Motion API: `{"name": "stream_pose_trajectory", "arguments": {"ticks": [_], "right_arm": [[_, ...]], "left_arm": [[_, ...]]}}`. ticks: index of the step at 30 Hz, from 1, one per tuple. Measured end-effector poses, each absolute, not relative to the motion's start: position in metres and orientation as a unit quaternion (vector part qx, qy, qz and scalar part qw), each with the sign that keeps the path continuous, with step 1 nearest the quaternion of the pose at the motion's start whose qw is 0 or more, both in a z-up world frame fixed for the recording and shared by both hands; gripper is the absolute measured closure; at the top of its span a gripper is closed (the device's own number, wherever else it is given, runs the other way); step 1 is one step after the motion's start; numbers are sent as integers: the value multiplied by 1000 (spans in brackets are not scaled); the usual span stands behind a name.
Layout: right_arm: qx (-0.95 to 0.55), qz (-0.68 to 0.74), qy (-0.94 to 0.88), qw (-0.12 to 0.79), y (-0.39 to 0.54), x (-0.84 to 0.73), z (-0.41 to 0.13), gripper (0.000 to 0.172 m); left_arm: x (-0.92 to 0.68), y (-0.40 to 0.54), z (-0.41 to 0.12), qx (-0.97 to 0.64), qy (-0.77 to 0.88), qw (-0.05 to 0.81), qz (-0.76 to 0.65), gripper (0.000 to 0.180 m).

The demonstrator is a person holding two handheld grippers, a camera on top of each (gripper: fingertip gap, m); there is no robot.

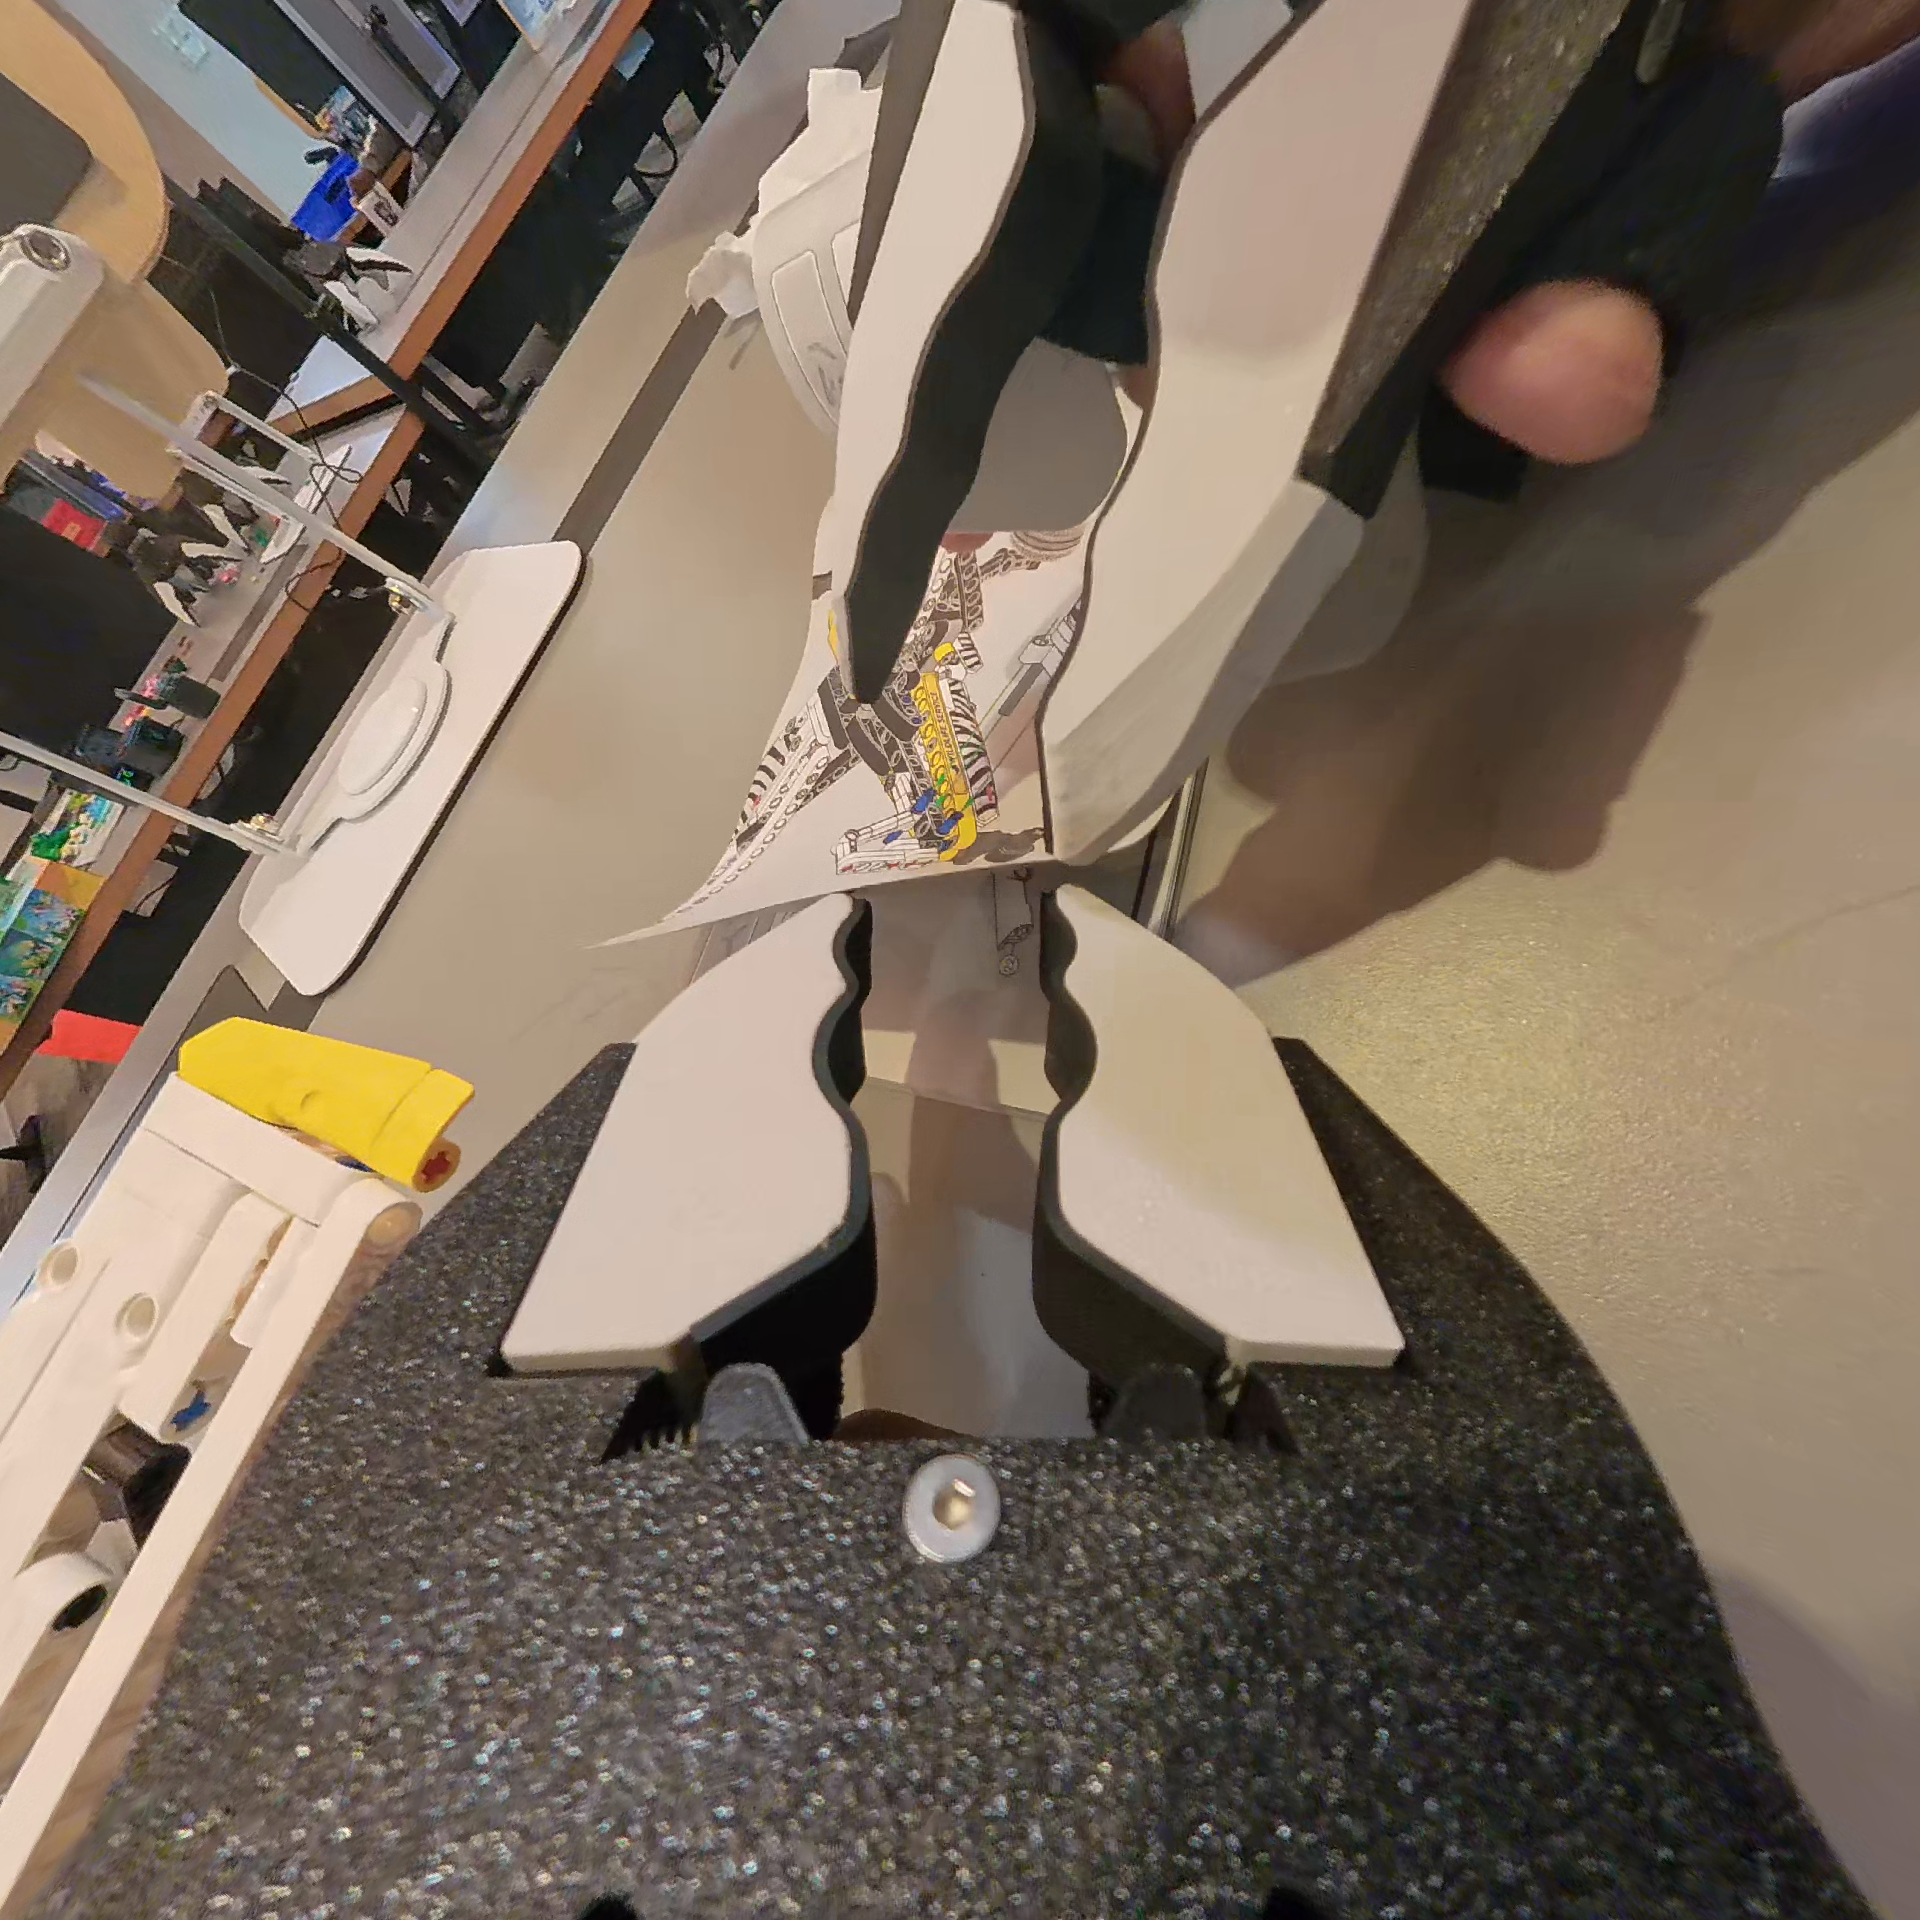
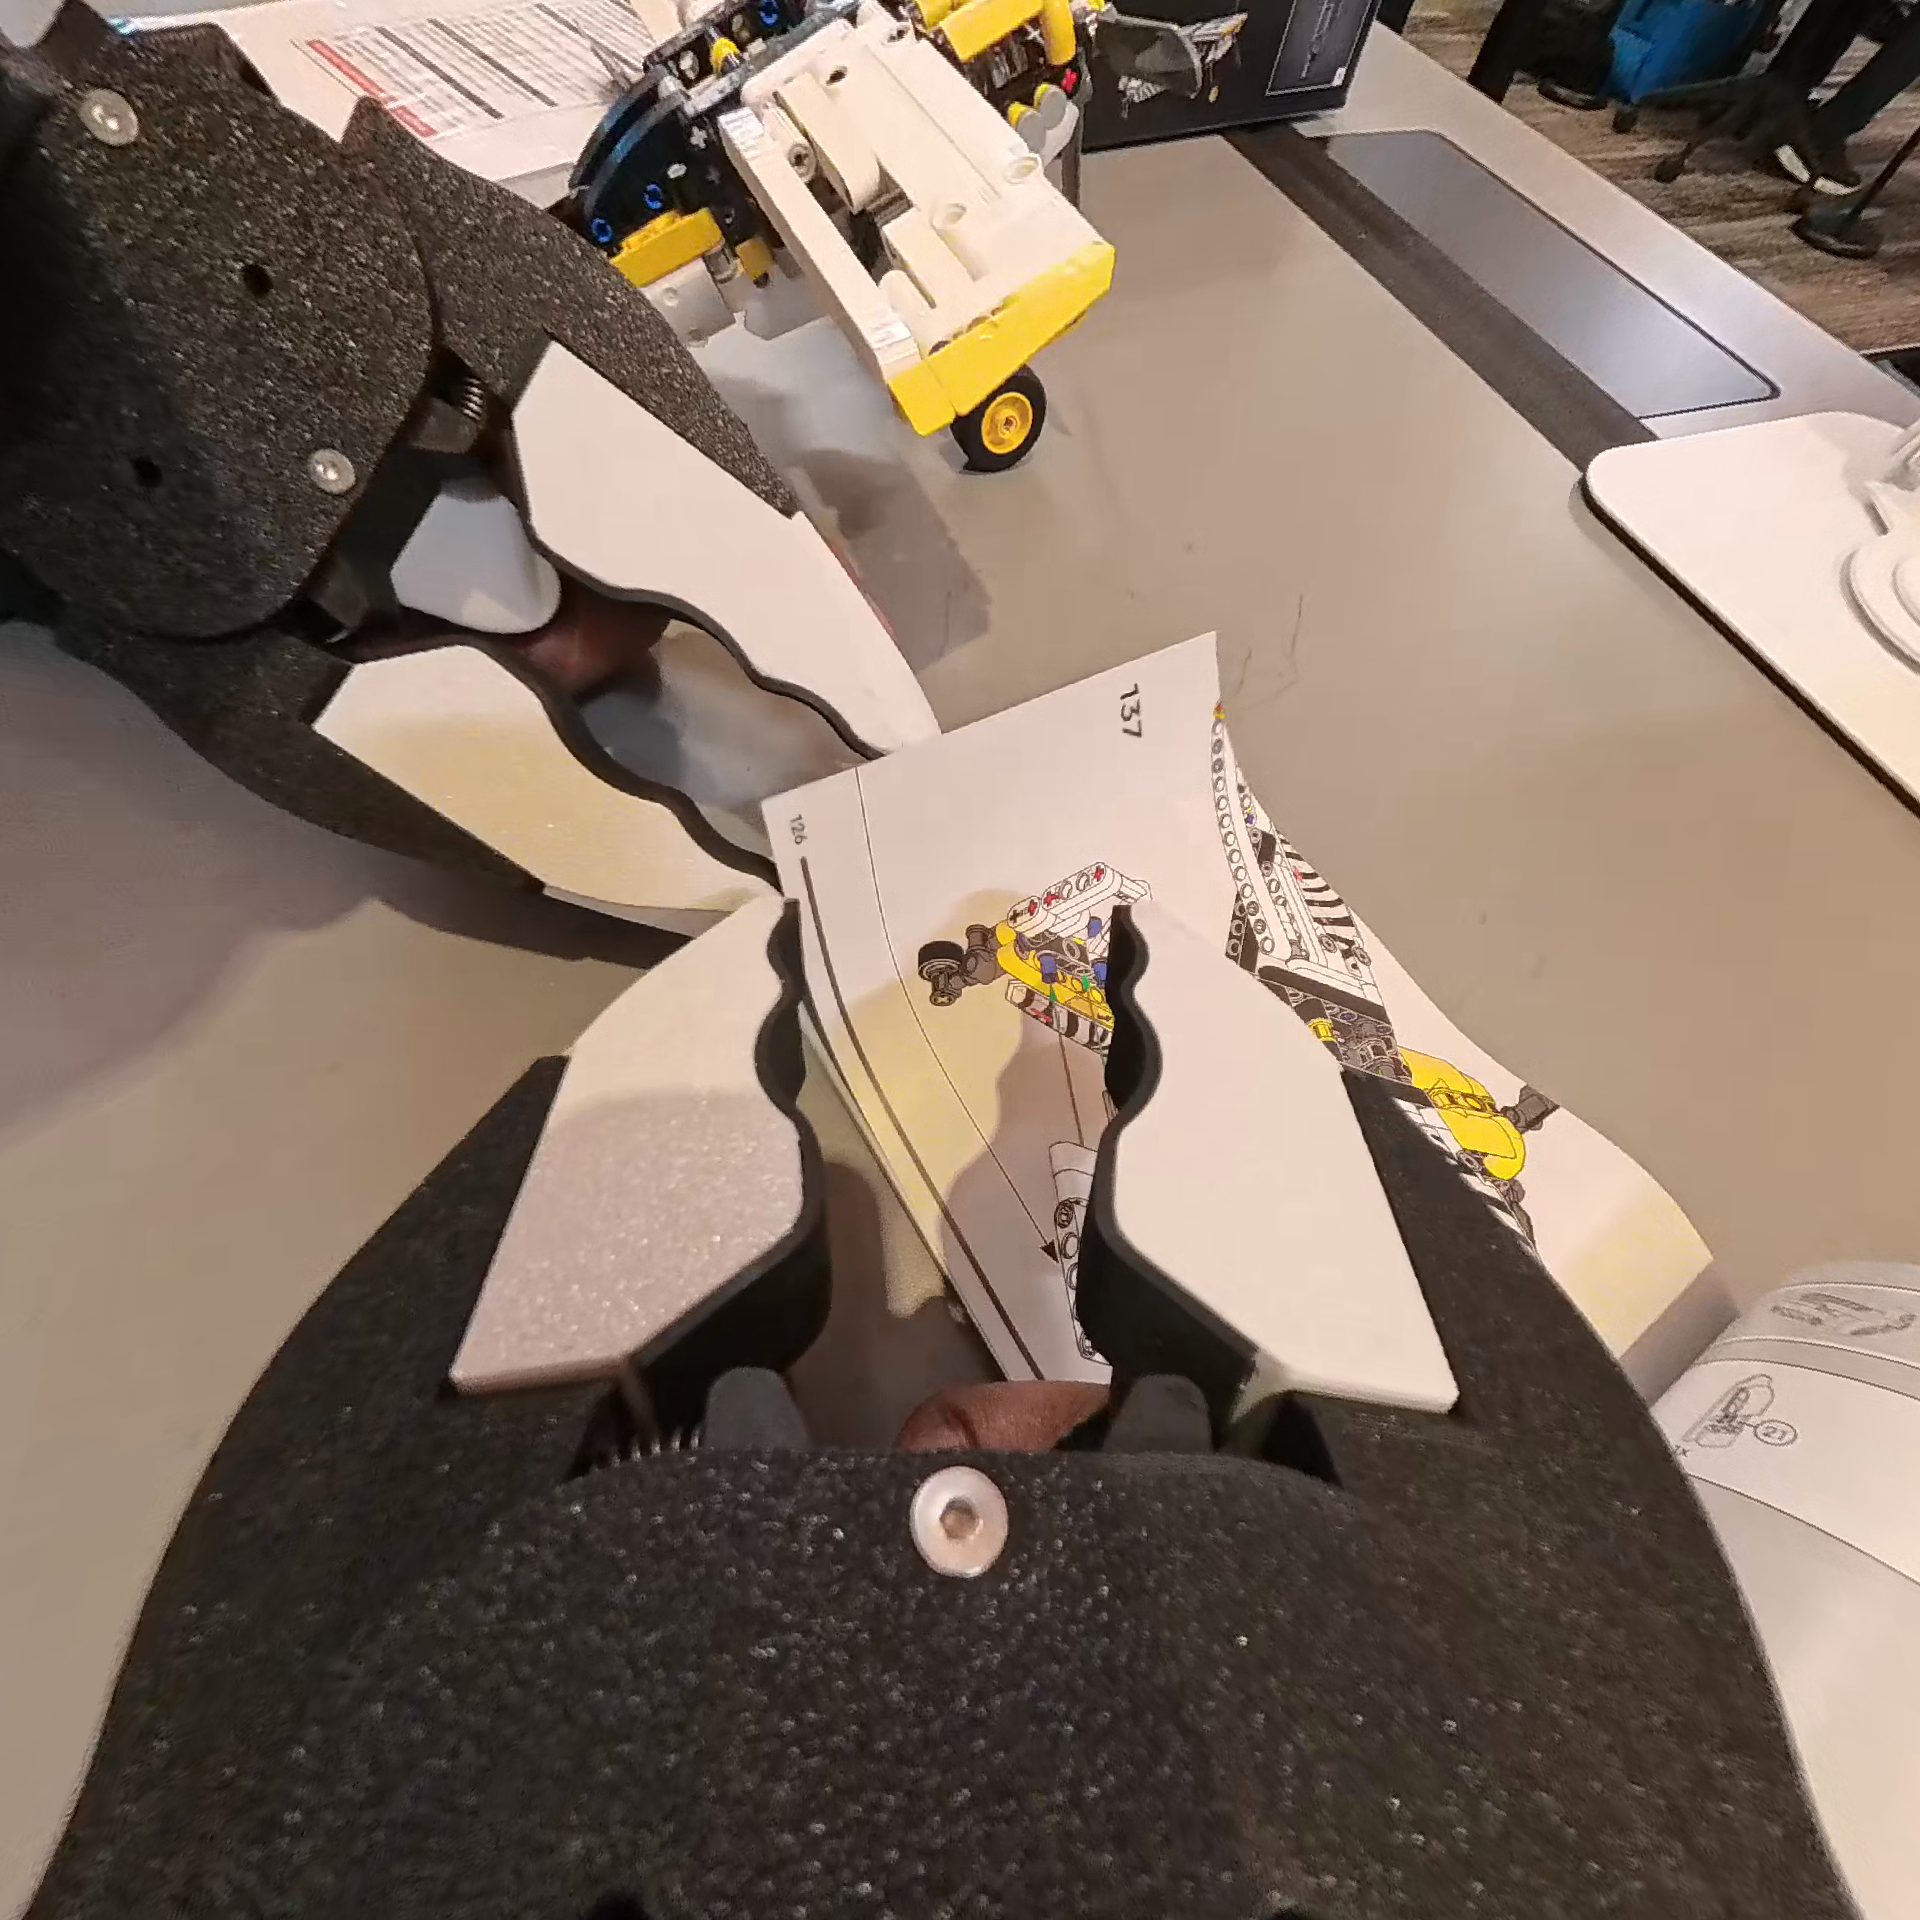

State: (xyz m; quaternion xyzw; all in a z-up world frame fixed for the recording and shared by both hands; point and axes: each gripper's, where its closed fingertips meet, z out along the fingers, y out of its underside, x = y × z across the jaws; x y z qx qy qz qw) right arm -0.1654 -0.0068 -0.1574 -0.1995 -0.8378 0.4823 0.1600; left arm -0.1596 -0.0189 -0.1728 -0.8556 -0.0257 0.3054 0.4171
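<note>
Paper booklet page (image 2: 1039,831) between both tools' tips — table (image 2: 1403,582) beneath.

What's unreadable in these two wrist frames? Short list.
- Right gripper: whether its pads touch the lifted instruction page; the far pad lies behind the sheet.
- Left gripper: contact with the page edge, hidden behind its tips.
- Brick model: top cut off by the right view's edge.
- Hand: motion-blurred, left view.
</note>
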Motion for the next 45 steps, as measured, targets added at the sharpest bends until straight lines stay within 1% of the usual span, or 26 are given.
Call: {"name": "stream_pose_trajectory", "arguments": {"ticks": [11, 19, 27, 33, 35, 45], "right_arm": [[-234, 504, -820, 137, -1, -171, -153, 121], [-245, 519, -811, 117, 0, -171, -150, 120], [-193, 524, -821, 121, -12, -160, -147, 115], [-220, 538, -807, 103, -11, -167, -144, 117], [-212, 546, -804, 98, -11, -165, -142, 116], [-191, 512, -824, 149, -18, -165, -149, 114]], "left_arm": [[-162, -20, -173, -857, -31, 416, 302, 149], [-164, -21, -172, -858, -35, 415, 301, 149], [-165, -20, -171, -855, -31, 418, 306, 148], [-164, -19, -171, -854, -23, 415, 312, 148], [-164, -20, -171, -855, -24, 415, 311, 148], [-164, -20, -170, -855, -25, 414, 313, 148]]}}
